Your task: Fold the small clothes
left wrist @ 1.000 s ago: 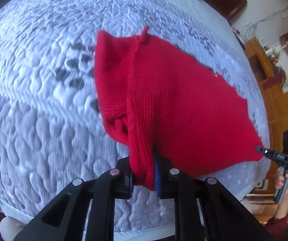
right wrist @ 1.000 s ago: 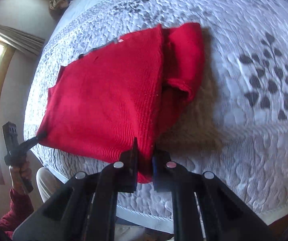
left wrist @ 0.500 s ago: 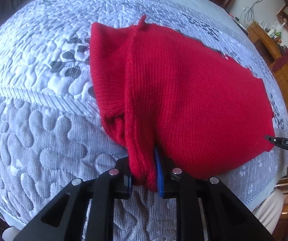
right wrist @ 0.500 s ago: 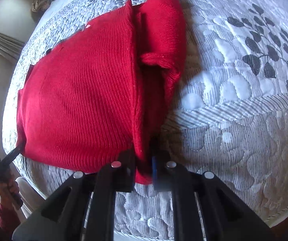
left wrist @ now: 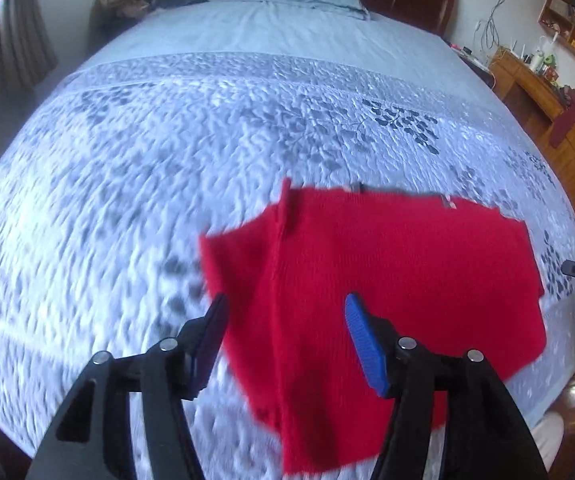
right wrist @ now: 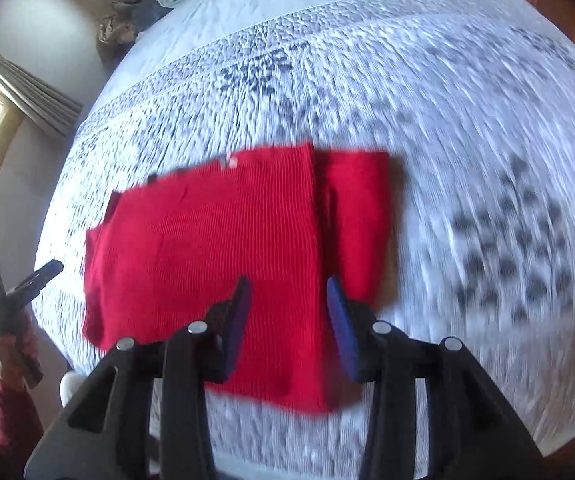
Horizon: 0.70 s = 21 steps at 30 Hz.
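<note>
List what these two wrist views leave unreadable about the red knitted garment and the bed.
- Red knitted garment: near hem in the left wrist view hidden behind the open left gripper.
- Its folded layers: right wrist view, smeared by motion blur.
- Grey quilted bedspread: leaf print blurred.
- Open right gripper covers the garment's near edge.

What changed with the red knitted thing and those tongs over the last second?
Both tongs let go: the left tongs and right tongs now stand open, pulled back above the red sweater. It stayed on the quilted bedspread, side flap still folded in.
</note>
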Each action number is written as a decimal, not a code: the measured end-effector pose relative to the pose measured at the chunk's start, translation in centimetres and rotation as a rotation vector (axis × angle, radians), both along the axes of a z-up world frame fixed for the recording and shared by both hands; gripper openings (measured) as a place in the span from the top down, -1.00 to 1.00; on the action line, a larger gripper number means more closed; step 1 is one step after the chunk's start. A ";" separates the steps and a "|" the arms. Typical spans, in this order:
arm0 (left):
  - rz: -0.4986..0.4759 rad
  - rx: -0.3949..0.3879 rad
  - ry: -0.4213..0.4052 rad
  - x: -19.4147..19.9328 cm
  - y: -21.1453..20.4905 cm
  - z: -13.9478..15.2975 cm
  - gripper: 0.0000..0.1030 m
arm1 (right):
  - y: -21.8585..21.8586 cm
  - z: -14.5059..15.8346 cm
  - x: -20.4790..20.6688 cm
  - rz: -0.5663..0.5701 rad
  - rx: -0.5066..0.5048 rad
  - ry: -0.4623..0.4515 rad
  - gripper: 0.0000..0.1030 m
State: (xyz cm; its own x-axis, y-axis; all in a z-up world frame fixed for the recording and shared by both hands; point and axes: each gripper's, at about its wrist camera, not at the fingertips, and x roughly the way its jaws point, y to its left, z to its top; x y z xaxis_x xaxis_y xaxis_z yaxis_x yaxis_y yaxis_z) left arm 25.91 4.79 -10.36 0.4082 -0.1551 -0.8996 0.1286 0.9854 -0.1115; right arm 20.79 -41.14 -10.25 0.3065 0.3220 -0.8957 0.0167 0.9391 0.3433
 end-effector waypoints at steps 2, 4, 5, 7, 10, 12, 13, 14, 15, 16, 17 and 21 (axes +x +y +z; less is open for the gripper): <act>0.012 0.061 0.021 3.3 -1.3 -1.6 -0.18 | 0.1 -1.2 3.0 -0.001 -0.004 0.024 0.20; 0.013 0.101 0.050 6.4 -2.3 -3.8 -0.16 | 0.4 -2.9 5.9 -0.004 -0.026 0.049 0.15; 0.011 0.101 0.066 7.5 -2.6 -4.8 -0.16 | 0.3 -3.9 7.1 -0.008 -0.036 0.062 0.10; 0.004 0.092 0.092 8.8 -2.9 -6.4 -0.15 | 0.4 -6.0 9.4 -0.013 -0.038 0.095 0.08; -0.014 0.057 0.119 9.8 -3.3 -8.3 0.17 | 0.3 -8.6 11.7 -0.011 -0.021 0.122 0.06; -0.013 0.036 0.123 10.4 -3.4 -9.1 0.44 | 0.5 -9.3 12.6 0.003 -0.010 0.101 0.28; -0.015 0.026 0.119 10.7 -3.5 -9.2 0.62 | 0.7 -9.4 12.9 0.015 -0.007 0.094 0.47; -0.016 0.025 0.119 11.0 -3.5 -9.4 0.72 | 1.0 -9.5 13.2 0.026 -0.009 0.095 0.88; -0.017 0.014 0.114 11.2 -3.5 -9.3 0.82 | 1.2 -9.6 13.5 0.040 -0.008 0.099 0.92; -0.019 -0.004 0.111 11.4 -3.4 -9.0 0.93 | 1.3 -9.4 13.6 0.049 -0.010 0.088 0.93; -0.011 -0.014 0.102 11.4 -3.2 -8.6 0.93 | 1.4 -8.8 13.6 0.057 -0.018 0.063 0.93; 0.045 -0.079 0.008 11.1 -2.0 -6.2 0.93 | -0.3 -6.1 13.1 0.006 0.051 -0.037 0.94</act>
State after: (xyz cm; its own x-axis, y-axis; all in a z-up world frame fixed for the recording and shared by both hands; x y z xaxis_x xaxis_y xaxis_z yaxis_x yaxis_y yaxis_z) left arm 37.03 2.82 -16.60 0.4093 -0.2075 -0.8885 0.0828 0.9782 -0.1903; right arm 33.94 -41.44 -16.38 0.3371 0.3690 -0.8661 -0.0030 0.9204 0.3909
